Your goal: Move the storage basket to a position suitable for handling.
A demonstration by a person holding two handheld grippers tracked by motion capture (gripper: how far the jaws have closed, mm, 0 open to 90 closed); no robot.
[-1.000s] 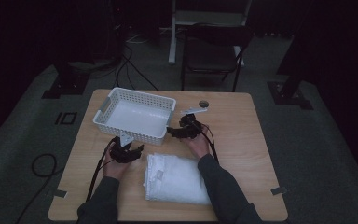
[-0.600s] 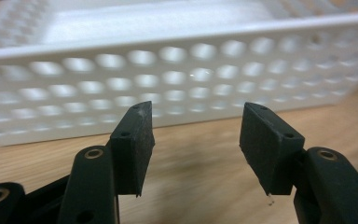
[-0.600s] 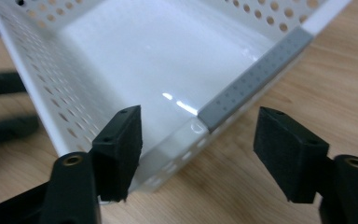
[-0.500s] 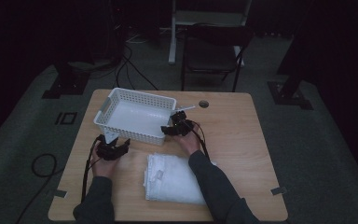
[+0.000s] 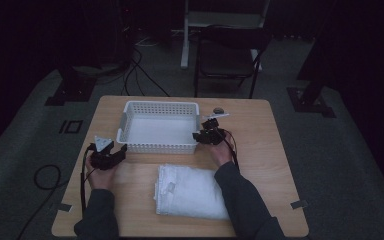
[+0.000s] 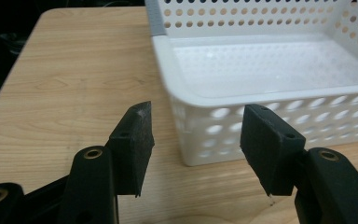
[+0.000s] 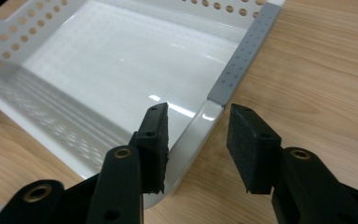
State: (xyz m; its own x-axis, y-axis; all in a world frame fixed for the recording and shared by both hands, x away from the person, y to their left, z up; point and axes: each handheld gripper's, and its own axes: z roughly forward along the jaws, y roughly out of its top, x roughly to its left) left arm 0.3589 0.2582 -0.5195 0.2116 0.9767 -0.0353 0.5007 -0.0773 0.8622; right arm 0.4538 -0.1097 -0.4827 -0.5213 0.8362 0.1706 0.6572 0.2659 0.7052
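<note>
A white perforated basket [image 5: 160,125] stands empty at the back middle of the wooden table. In front of it lies a folded white towel [image 5: 190,190]. My left gripper [image 5: 121,150] rests near the basket's front left corner [image 6: 186,140], jaws apart with nothing between the pads. My right gripper [image 5: 198,136] is at the front right corner. Its jaws have just been closing and straddle the basket's rim [image 7: 200,126]. One pad [image 7: 154,140] sits inside against the wall, while the other pad [image 7: 251,144] is still a gap away outside it.
A dark chair [image 5: 227,60] stands behind the table's far edge, with cables on the floor around it. A small round hole [image 5: 219,110] is in the tabletop behind my right gripper. Bare wood [image 5: 265,150] lies to the right of the basket and towel.
My left hand slid left, away from the towel's top corner to the basket's front left corner. My right hand shifted a little to the right at the basket's front right corner.
</note>
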